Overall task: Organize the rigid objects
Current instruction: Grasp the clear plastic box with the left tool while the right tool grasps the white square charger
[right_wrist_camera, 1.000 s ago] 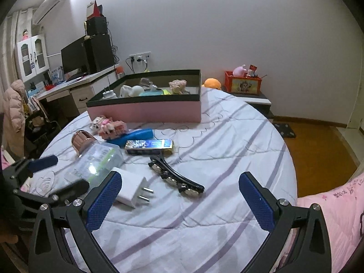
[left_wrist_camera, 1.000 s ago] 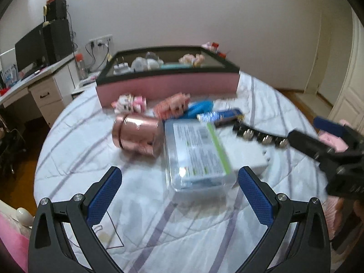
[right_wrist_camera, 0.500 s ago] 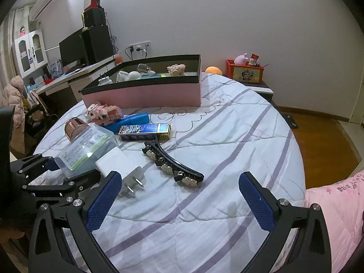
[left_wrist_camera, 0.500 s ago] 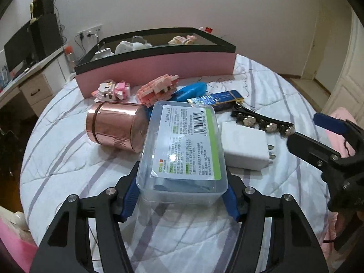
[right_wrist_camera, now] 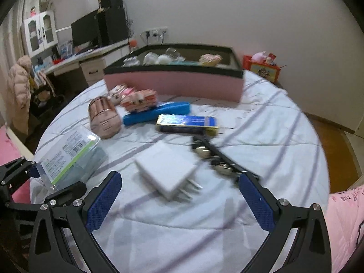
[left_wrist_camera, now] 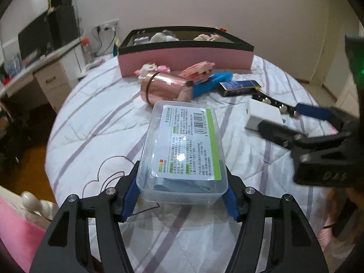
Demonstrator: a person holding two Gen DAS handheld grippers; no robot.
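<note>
Clear glossy plastic box point(left_wrist_camera: 182, 150), shiny copper-toned metal tin point(left_wrist_camera: 163, 87), matt white charger point(right_wrist_camera: 167, 170), quilted cloth bedspread point(right_wrist_camera: 261, 122)

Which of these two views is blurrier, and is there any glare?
Right wrist view: motion blur smears the white charger and black hair clip. Left wrist view: sharper, though a ceiling-light glare spot sits on the clear plastic box lid.

Both wrist cameras look forward, low and close over the bed point(left_wrist_camera: 95, 122), toward the pink box point(left_wrist_camera: 185, 60). Both views share the white charger point(right_wrist_camera: 167, 169).
</note>
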